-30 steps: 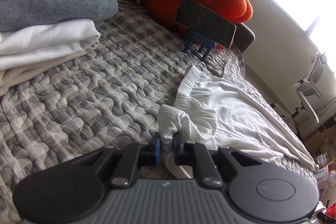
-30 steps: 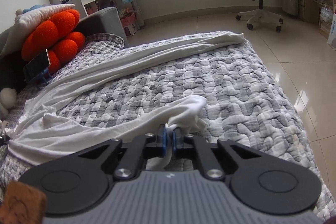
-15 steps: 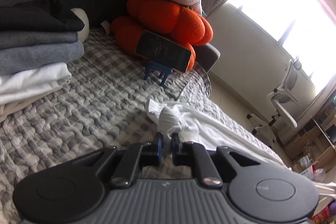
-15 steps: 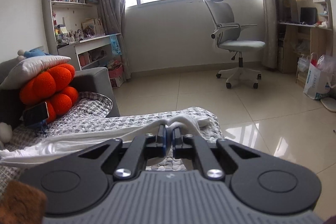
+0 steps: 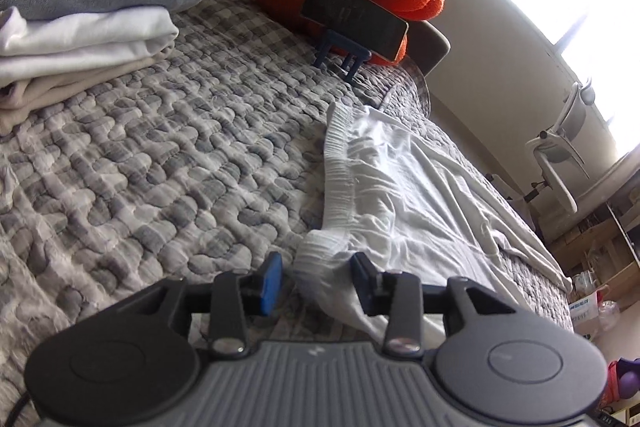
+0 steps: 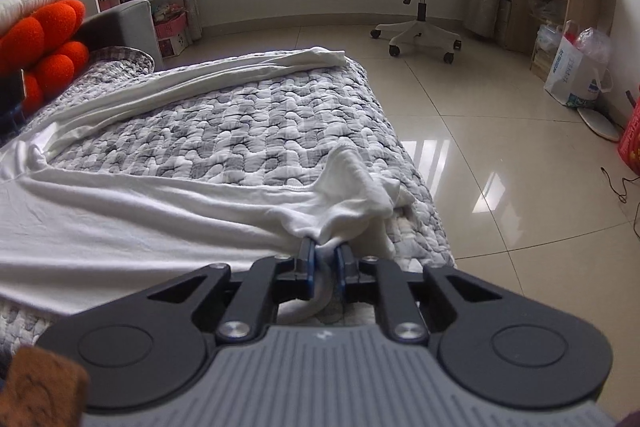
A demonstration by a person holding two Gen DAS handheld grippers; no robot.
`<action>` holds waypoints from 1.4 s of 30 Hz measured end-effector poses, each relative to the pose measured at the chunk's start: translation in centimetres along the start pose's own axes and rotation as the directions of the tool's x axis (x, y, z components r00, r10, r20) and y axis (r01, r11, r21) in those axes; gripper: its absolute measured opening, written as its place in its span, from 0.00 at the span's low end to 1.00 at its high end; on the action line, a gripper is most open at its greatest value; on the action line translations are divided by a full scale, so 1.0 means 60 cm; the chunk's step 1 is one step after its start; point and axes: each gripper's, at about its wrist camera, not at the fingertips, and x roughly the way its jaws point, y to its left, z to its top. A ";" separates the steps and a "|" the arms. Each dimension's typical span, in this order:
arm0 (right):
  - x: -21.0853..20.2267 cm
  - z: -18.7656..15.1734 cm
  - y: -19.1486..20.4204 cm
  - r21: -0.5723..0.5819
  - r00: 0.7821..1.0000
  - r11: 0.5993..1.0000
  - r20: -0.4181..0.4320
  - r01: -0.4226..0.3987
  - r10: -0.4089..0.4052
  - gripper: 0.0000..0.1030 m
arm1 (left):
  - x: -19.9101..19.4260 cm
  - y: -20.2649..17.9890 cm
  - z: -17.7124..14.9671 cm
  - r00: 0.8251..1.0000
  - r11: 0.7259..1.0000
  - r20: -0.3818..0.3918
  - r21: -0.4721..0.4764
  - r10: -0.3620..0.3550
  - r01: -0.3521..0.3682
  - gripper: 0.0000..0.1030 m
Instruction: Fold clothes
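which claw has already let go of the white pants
The left claw: its jaws stand wide apart around the waistband corner of the white pants. The right claw is pinched shut on the cloth near the leg end.

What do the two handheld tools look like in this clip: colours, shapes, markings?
Both match. The left tool and right tool each have a grey ribbed body with a small pale mark, two round black discs, and black linkage arms with silver screws. The fingers are black with blue pads. A brown fuzzy patch shows at the right view's corner.

no text is legible on anything in view.
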 end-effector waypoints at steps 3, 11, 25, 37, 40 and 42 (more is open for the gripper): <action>-0.006 0.003 -0.016 0.033 1.000 0.999 0.013 0.018 -0.019 0.18 | 0.007 0.002 -0.002 1.000 0.999 -0.012 -0.033 -0.017 0.016 0.40; -0.011 0.003 -0.055 0.125 0.999 0.991 0.010 0.040 -0.042 0.28 | -0.006 0.017 0.004 0.998 0.995 0.015 -0.085 -0.054 0.055 0.30; -0.031 0.013 -0.060 0.091 0.993 0.990 0.055 0.103 -0.108 0.28 | -0.042 0.041 0.023 0.999 0.989 0.045 -0.143 -0.021 0.027 0.31; -0.032 0.015 0.007 -0.068 0.997 0.997 0.071 0.042 -0.037 0.28 | 0.011 -0.024 -0.010 0.999 0.999 -0.006 -0.004 0.049 -0.049 0.15; -0.031 0.020 0.027 -0.116 0.997 0.993 0.075 0.019 -0.010 0.28 | 0.004 -0.023 -0.005 0.999 0.999 0.015 -0.017 0.050 -0.050 0.12; -0.028 0.025 0.040 -0.138 0.997 0.990 0.071 -0.011 0.021 0.28 | -0.002 -0.023 -0.002 0.997 0.998 0.031 -0.015 0.069 -0.069 0.10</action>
